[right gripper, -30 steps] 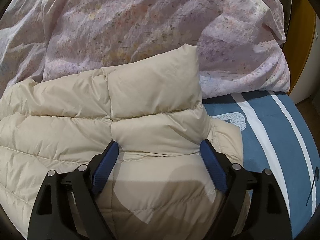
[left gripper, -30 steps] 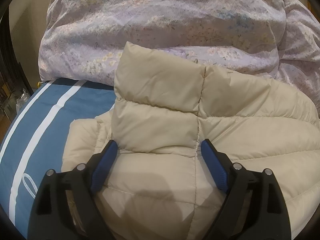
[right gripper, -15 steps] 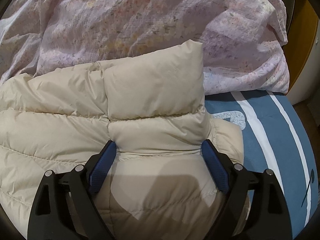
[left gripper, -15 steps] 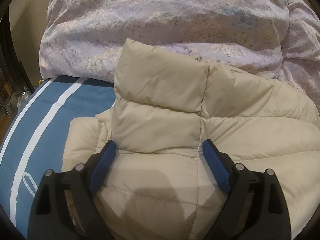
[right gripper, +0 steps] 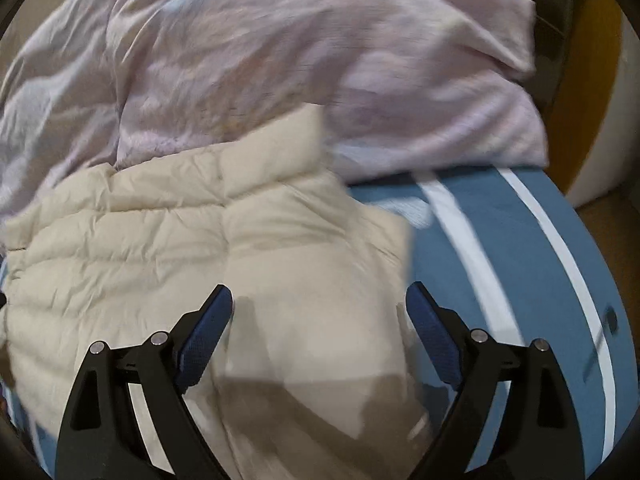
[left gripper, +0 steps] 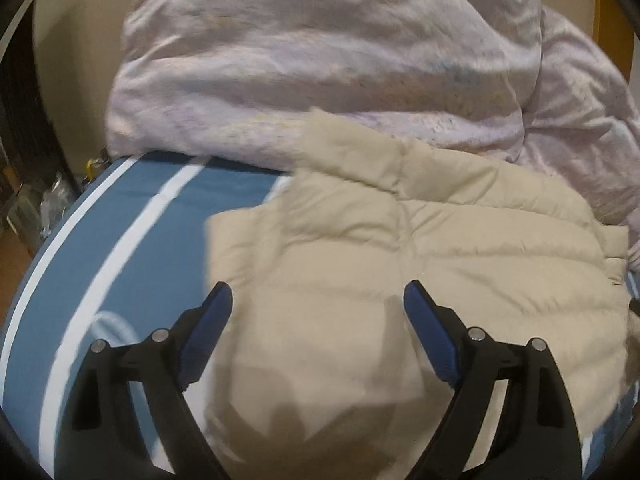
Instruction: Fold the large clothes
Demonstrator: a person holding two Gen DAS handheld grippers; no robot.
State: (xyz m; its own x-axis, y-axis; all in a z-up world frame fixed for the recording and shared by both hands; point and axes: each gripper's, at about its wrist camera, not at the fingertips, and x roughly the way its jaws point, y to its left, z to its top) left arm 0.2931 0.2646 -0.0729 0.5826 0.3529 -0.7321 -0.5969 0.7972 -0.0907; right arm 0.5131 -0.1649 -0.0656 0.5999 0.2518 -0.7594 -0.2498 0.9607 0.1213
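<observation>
Both your views are smeared with motion blur, so the print on the lilac duvet point(left gripper: 320, 60) is unreadable, and the near edge of the cream puffer jacket point(left gripper: 380, 280) is cut off behind your gripper arms. The jacket lies folded on the blue white-striped bed sheet point(left gripper: 132, 216), its collar against the duvet. Compared with half a second ago it sits farther from both cameras; your left gripper point(left gripper: 318, 304) hangs wide open, and your right gripper point(right gripper: 319, 306) is opening, neither pressing the jacket.
</observation>
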